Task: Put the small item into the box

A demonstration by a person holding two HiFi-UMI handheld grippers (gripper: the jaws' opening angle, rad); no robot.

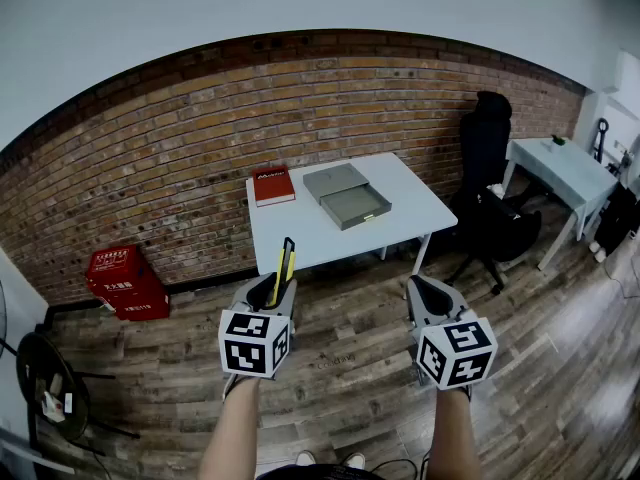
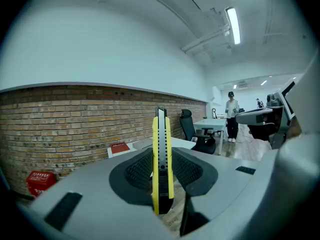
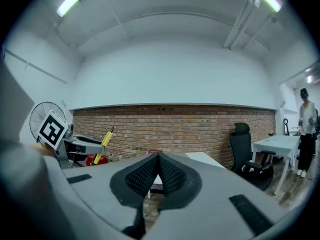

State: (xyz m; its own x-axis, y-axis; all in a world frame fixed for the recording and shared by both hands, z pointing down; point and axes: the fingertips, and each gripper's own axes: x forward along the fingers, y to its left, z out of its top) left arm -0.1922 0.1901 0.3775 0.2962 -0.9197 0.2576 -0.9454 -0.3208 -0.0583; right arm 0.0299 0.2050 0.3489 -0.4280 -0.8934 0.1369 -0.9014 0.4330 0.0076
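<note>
A yellow and black utility knife (image 2: 162, 159) stands upright between the pads of my left gripper (image 1: 272, 293), which is shut on it; it also shows as a yellow stick (image 1: 285, 258) in the head view and as a slanted knife (image 3: 104, 140) in the right gripper view. My right gripper (image 1: 430, 296) is shut with nothing in it, its pads (image 3: 150, 176) touching. Both are held above the wooden floor, short of the white table (image 1: 300, 233). On the table sits an open grey box (image 1: 357, 204) with its lid (image 1: 336, 180) behind it.
A red book (image 1: 273, 184) lies on the table's left part. A black office chair (image 1: 488, 193) stands to the right, beside a second white table (image 1: 566, 168). Red crates (image 1: 125, 280) sit by the brick wall. A person (image 2: 232, 116) stands far off.
</note>
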